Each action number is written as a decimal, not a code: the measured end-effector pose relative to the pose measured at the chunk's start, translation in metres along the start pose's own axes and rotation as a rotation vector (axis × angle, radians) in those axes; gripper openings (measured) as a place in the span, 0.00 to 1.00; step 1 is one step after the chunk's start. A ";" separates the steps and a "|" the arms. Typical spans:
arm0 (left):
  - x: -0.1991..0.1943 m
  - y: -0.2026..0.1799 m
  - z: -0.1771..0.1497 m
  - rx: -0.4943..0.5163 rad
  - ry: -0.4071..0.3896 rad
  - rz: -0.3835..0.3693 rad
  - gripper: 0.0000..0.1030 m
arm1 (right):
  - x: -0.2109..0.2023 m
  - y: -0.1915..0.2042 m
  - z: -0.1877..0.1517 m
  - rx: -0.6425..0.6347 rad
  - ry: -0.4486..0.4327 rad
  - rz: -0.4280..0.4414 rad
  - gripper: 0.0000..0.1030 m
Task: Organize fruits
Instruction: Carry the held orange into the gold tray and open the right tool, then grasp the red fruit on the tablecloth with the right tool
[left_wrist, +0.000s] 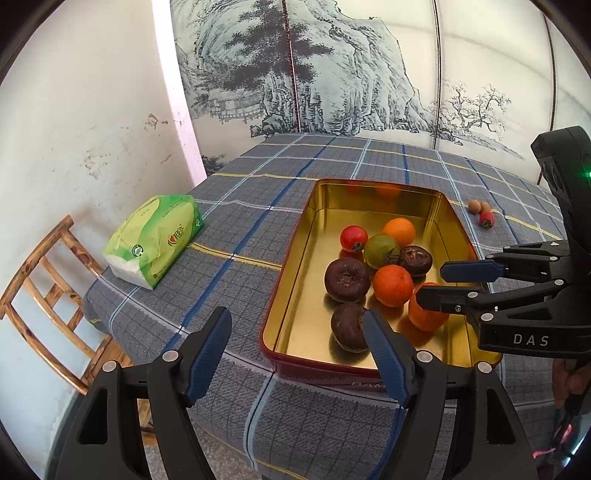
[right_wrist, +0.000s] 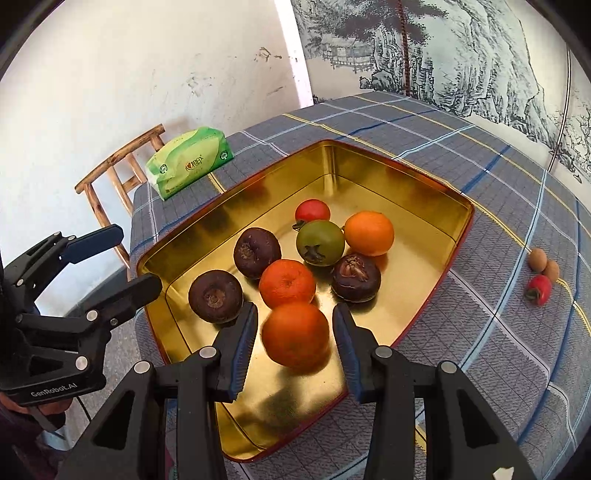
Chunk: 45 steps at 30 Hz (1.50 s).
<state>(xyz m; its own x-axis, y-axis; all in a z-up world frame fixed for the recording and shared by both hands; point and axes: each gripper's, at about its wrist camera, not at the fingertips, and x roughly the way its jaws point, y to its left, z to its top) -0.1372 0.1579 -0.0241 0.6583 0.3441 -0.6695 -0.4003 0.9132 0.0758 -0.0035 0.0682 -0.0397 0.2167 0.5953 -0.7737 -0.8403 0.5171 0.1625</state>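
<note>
A gold tin tray (left_wrist: 317, 210) (right_wrist: 369, 162) on the checked tablecloth holds several fruits: dark mangosteens (left_wrist: 346, 279), oranges (left_wrist: 392, 285), a red tomato (left_wrist: 353, 238) and a green tomato (right_wrist: 320, 242). My right gripper (right_wrist: 295, 339) (left_wrist: 436, 282) is open over the tray's near end, with an orange (right_wrist: 295, 334) (left_wrist: 424, 314) between its jaws, not clamped. My left gripper (left_wrist: 297, 350) (right_wrist: 129, 258) is open and empty at the tray's left near corner. Two brown longans (right_wrist: 543, 264) and a small red fruit (right_wrist: 538, 290) (left_wrist: 486, 219) lie on the cloth right of the tray.
A green tissue pack (left_wrist: 155, 240) (right_wrist: 190, 162) lies at the table's left edge. A wooden chair (left_wrist: 48, 291) (right_wrist: 118, 177) stands beside the table on the left. A white wall and a painted screen stand behind.
</note>
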 end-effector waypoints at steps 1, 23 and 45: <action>0.000 0.000 0.000 -0.001 0.001 -0.002 0.73 | 0.000 0.000 0.000 -0.001 0.000 -0.001 0.39; 0.012 -0.015 0.006 0.029 0.022 -0.025 0.78 | -0.086 -0.149 -0.033 0.340 -0.208 -0.201 0.57; 0.026 -0.079 0.055 0.159 0.025 -0.095 0.81 | -0.012 -0.199 -0.003 0.272 -0.068 -0.314 0.26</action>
<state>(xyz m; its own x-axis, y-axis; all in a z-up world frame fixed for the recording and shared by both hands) -0.0533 0.1070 -0.0071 0.6715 0.2507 -0.6973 -0.2301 0.9651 0.1254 0.1600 -0.0436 -0.0642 0.4815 0.4176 -0.7706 -0.5681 0.8182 0.0885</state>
